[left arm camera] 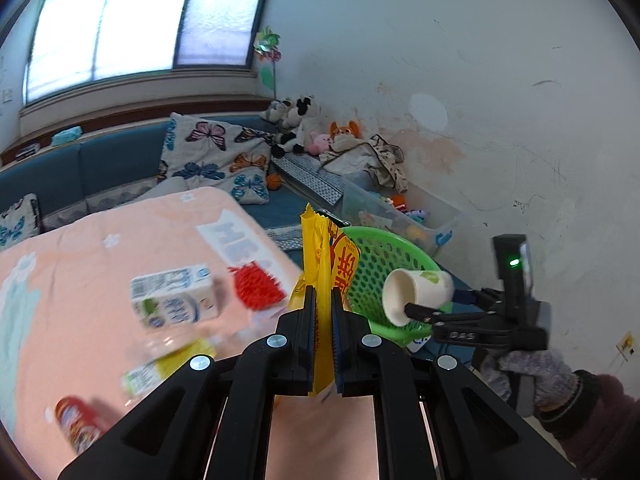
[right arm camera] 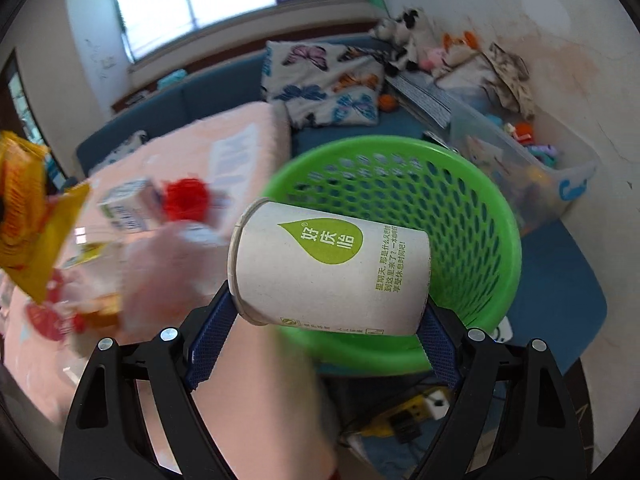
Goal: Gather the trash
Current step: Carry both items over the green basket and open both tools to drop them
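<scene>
Paper cup (right arm camera: 332,272) printed 好庆临 clamped in right hand-held gripper (right arm camera: 324,320), left hand-held gripper (left arm camera: 322,312) pinching yellow wrapper (left arm camera: 320,264)

The right gripper (right arm camera: 326,316) clamps a paper cup (right arm camera: 330,266) lying sideways between its blue-padded fingers (right arm camera: 210,340), mouth to the left. Just beyond the cup stands a green basket (right arm camera: 476,208). Off to the left, a yellow wrapper (right arm camera: 32,216) hangs above a pink table (right arm camera: 240,136) strewn with blurred items.
</scene>
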Demonstrator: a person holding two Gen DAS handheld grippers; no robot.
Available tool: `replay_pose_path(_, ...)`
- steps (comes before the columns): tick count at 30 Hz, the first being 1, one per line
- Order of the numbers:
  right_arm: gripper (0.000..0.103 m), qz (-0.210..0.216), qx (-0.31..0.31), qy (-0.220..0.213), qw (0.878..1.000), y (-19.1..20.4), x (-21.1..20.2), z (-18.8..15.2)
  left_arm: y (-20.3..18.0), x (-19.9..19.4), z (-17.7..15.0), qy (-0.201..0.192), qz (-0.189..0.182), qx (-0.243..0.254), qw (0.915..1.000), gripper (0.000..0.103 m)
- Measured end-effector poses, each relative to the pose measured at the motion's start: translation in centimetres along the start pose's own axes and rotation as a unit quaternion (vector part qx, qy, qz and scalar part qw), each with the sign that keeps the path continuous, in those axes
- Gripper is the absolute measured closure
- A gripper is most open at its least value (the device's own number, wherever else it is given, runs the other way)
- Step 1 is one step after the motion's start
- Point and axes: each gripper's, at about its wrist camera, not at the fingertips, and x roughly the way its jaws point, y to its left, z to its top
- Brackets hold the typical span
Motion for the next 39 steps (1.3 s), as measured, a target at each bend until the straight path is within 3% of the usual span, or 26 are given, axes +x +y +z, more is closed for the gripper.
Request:
replay_pose_path(8, 0.017, -0.007, 0.031, 0.032, 0.999, -4.3, 4.5, 0.5, -2.9, 6.1, 3.4, 0.023, -0.01, 0.026, 0.9993, 0.096)
replay_pose_path(16, 0.014, -0.007, 0.041, 0.027, 0.999, -6.0, 4.7, 0.6, -4.6, 12.6, 5.5, 0.061, -0.032, 0.025, 0.9973, 0.096)
replay_pose_path(31, 0.014, -0.029, 0.055, -0.004, 0.998, -8.2, 0.4, -1.9, -8.2, 20.7, 4.2, 0.139, -0.04, 0.037, 0.9888, 0.093)
replay_pose_path(39, 0.014, -0.024, 0.068, -0.002, 0.997, -8.3, -0.1, -3.0, -8.3, 21.4, 3.1, 0.149, -0.046, 0.034, 0.9872, 0.085)
